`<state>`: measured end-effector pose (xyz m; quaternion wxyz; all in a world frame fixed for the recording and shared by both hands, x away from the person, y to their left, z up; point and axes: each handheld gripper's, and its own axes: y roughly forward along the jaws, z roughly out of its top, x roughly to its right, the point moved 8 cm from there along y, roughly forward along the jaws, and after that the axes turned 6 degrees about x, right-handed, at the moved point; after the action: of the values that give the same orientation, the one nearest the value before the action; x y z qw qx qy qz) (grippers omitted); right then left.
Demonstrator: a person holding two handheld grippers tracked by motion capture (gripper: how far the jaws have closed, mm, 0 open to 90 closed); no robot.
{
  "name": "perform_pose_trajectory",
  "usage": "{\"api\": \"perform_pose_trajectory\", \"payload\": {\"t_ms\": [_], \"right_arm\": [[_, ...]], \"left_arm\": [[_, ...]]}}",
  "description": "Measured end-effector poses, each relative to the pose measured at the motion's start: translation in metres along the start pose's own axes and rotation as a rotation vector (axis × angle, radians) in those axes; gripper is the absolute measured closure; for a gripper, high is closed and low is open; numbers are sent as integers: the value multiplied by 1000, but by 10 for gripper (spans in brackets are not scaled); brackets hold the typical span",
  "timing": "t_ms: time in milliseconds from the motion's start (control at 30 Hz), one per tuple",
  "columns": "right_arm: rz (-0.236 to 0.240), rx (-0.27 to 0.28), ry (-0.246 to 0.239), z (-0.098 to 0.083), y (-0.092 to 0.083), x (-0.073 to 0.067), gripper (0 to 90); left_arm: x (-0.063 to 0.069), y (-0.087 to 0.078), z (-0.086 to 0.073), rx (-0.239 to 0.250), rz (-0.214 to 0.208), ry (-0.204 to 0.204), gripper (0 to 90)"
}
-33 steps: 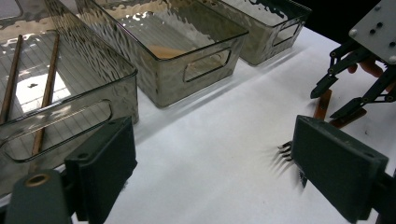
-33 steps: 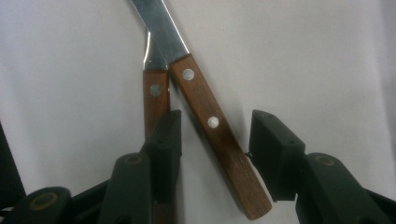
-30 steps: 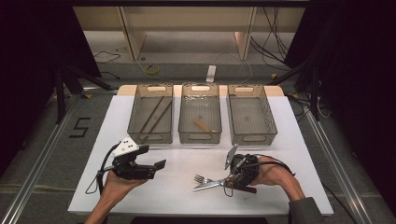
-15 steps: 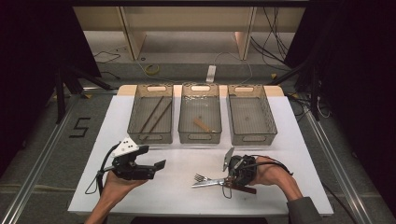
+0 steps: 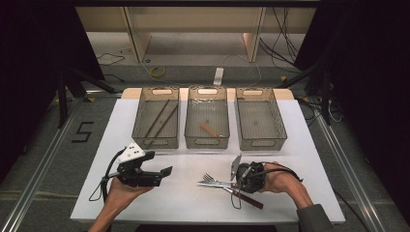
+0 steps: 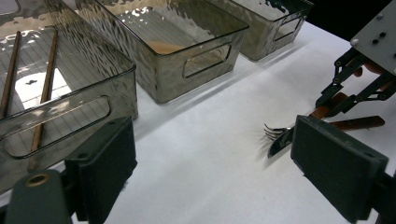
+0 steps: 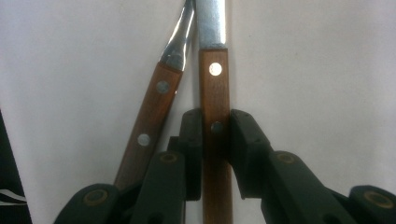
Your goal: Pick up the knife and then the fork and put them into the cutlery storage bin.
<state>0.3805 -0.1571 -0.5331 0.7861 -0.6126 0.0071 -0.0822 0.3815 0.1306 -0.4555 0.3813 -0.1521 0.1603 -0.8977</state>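
While the left gripper (image 5: pixel 162 173) hovers with jaws wide apart, the right gripper (image 7: pixel 215 140), jaws having just closed, clamps the wooden knife handle (image 7: pixel 215 100) beside the fork (image 7: pixel 154 109) on the white table (image 5: pixel 193 203).

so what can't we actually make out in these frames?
- Knife tip: cut off by the top edge, right gripper view.
- Fork handle: hidden behind the left gripper's jaw, left gripper view.
- Small brown piece in the middle bin: too small to identify, high view.
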Motion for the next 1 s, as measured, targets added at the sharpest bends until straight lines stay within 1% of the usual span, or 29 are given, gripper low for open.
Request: {"api": "perform_pose_trajectory", "payload": {"t_ms": [133, 167, 267, 333, 367, 400, 433, 633, 700, 767, 800, 867, 967, 1000], "right_arm": [[-3, 3, -12, 0, 0, -1, 764], [-3, 0, -4, -1, -1, -1, 765], [-12, 17, -11, 0, -1, -1, 766], [-24, 22, -2, 1, -3, 0, 767], [-27, 36, -3, 2, -4, 1, 767], [-20, 44, -3, 3, -7, 0, 768], [-20, 60, 5, 5, -9, -1, 768], [-30, 104, 23, 5, -17, 3, 768], [-41, 109, 20, 5, -17, 4, 768], [-37, 113, 32, 5, -18, 4, 767], [-44, 114, 37, 5, -19, 5, 767], [-43, 118, 35, 5, -20, 6, 767], [-59, 144, 50, 7, -22, 8, 767], [-68, 153, 72, 8, -24, 9, 767]], "left_arm": [[0, 0, 0, 2, 0, -1, 133], [0, 0, 0, 3, 1, -2, 133], [0, 0, 0, 4, 1, -5, 133], [0, 0, 0, 3, 1, -5, 133], [0, 0, 0, 3, 1, -5, 133], [0, 0, 0, 3, 1, -5, 133], [0, 0, 0, 4, 1, -5, 133], [-1, 0, 1, 7, 4, -5, 133], [-1, 0, 0, 5, 5, -4, 133], [-1, 0, 0, 6, 6, -6, 133], [-1, 0, 1, 10, 7, -10, 133], [-1, -1, 1, 11, 7, -11, 133], [-1, -1, 1, 13, 7, -8, 133], [-1, -1, 1, 13, 9, -7, 133]]}}
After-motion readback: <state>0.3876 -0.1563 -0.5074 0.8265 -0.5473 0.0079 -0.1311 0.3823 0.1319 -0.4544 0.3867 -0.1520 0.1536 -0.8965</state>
